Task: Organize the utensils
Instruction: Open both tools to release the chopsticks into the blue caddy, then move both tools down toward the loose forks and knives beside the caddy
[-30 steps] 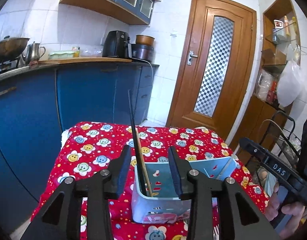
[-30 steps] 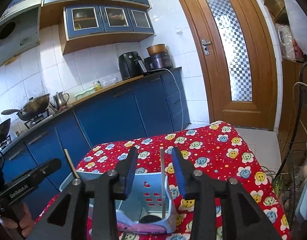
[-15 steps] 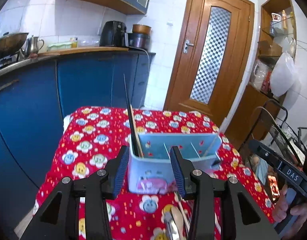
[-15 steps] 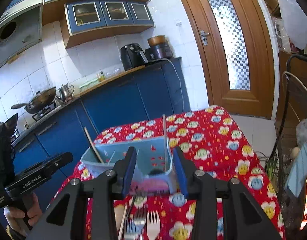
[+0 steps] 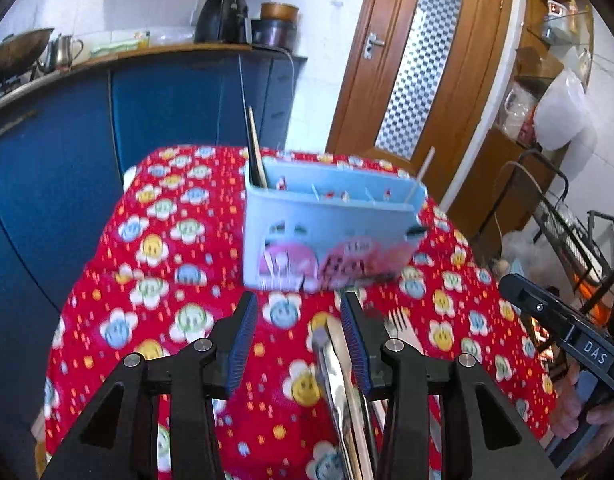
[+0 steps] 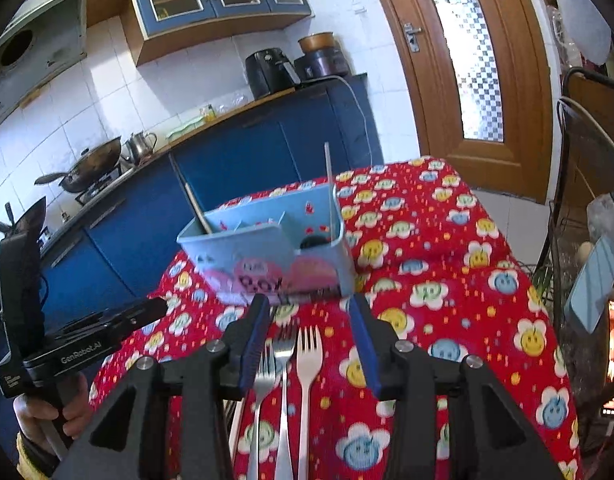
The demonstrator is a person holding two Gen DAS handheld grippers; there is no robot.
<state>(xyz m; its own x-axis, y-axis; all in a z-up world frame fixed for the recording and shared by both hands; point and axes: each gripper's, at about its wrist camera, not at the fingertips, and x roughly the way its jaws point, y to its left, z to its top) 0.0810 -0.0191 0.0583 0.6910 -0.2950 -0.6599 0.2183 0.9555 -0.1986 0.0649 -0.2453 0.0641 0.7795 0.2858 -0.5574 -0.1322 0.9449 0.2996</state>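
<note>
Light-blue plastic, the utensil caddy [image 6: 267, 256] stood on the red flowered surface [image 6: 447, 280], chopsticks [image 5: 254, 148] upright inside. Three forks [image 6: 285, 364] lay between the right gripper's [image 6: 309, 344] spread fingers; the left gripper [image 5: 297, 344] also gaped, with what looked like a spoon [image 5: 339, 380] beside one finger.

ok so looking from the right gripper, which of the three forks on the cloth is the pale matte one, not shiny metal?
The rightmost fork. It is flat off-white, while the middle fork and left fork beside it gleam like steel.
</note>
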